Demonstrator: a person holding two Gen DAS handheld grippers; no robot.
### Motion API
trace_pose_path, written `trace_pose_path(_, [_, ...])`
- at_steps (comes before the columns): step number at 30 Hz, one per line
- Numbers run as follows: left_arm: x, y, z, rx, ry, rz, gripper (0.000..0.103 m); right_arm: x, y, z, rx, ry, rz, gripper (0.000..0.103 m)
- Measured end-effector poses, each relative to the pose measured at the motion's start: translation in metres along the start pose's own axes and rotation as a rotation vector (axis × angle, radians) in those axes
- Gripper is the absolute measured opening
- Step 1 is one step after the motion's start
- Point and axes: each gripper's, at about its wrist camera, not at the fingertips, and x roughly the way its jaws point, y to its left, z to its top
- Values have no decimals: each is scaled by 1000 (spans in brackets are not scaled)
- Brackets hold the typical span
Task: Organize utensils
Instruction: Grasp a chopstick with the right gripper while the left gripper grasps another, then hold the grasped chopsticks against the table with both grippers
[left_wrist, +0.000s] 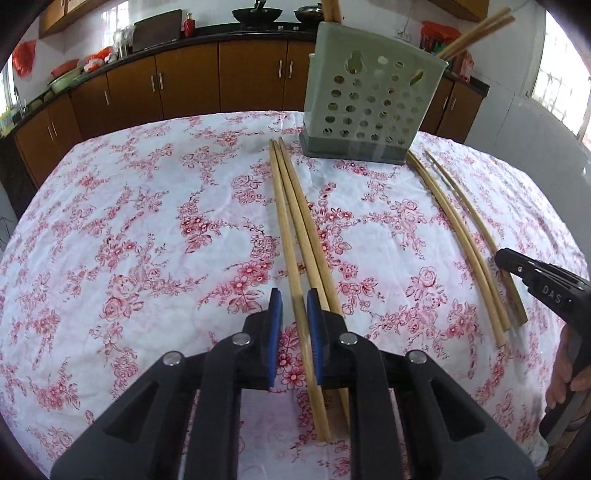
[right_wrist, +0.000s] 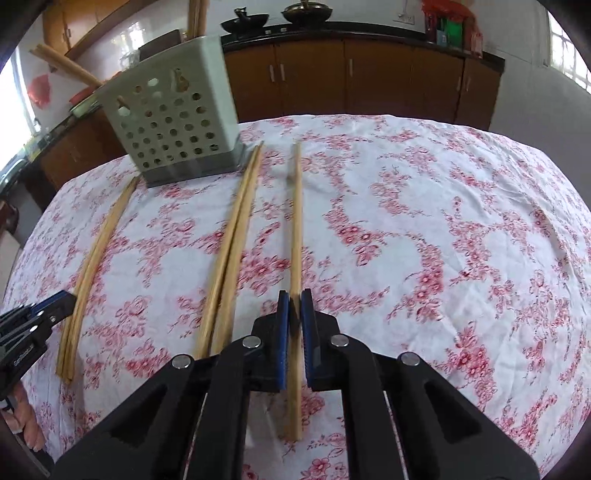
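Long, pale wooden chopsticks (left_wrist: 295, 229), slim and tapering, lying flat on the floral counter (left_wrist: 129, 221), long axes running straight toward the perforated grey utensil holder (left_wrist: 373, 92). Left gripper (left_wrist: 294, 299) fingers narrowed around one stick before the holder; right gripper (right_wrist: 294, 302) fingers pinching a single chopstick (right_wrist: 296, 221).

right tongs (right_wrist: 294, 308) | clamped on chopstick (right_wrist: 296, 221) | holder (right_wrist: 173, 125) far-left

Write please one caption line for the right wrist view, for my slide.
Right gripper shut on one chopstick lying on a flowered tablecloth, beside a perforated holder.
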Motion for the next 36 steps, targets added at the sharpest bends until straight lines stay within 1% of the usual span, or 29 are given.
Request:
trace_pose_path(2, [2,0,1,0,-6,13,14,-1,2,-2,-18,-6,-1,9])
trace_pose_path(3, [3,1,3,-1,-8,24,10,-1,3,-2,-30,-10,-7,9])
trace_pose_path(6, [7,11,9,-27,-11,48,8,-1,0,0,-34,-18,-27,8])
trace_pose_path(10, [8,40,16,-93,-13,99,8,1,-17,6,6,-34,-85,8])
trace_pose_path(13, [7,60,17,-122,-19,124,10,0,-32,8,45,-38,-92,8])
trace_pose_path(14, [6,64,16,-127,-25,129,10,0,-35,8,57,-38,-81,8])
trace_pose_path(20, [5,67,17,-132,-26,123,10,2,-33,9,46,-36,-91,8])
trace_pose_path(26, [4,75,15,-164,-32,85,10,4,-31,9,53,-35,-84,9])
trace_pose_path(36, [3,76,13,-161,-32,88,10,3,-32,9,54,-35,-82,9])
